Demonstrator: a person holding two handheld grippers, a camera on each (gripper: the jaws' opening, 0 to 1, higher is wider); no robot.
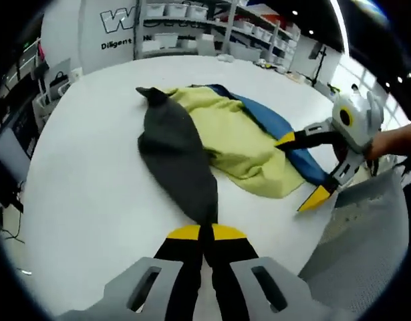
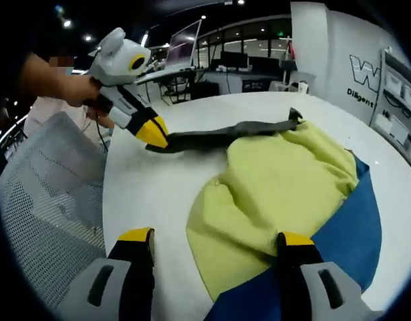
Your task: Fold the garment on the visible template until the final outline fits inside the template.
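A yellow-green garment (image 1: 228, 137) lies crumpled on a blue template (image 1: 275, 120) on the white table. A dark grey stretch of cloth (image 1: 175, 150) runs from the garment's far end toward my left gripper (image 1: 206, 232), which is shut on its near tip. From the right gripper view, the left gripper (image 2: 154, 136) holds that grey cloth (image 2: 238, 129) pulled out long and thin. My right gripper (image 2: 215, 237) is open, one jaw over the yellow garment (image 2: 279, 180), the other over bare table. The blue template (image 2: 355, 227) shows beneath. The right gripper (image 1: 302, 168) stands at the garment's corner.
The round white table (image 1: 91, 174) has bare room left of the garment. A grey mesh chair (image 2: 48, 200) stands by the table's edge. A person's hand (image 1: 395, 142) holds the right gripper. Shelves with bins (image 1: 192, 27) stand behind the table.
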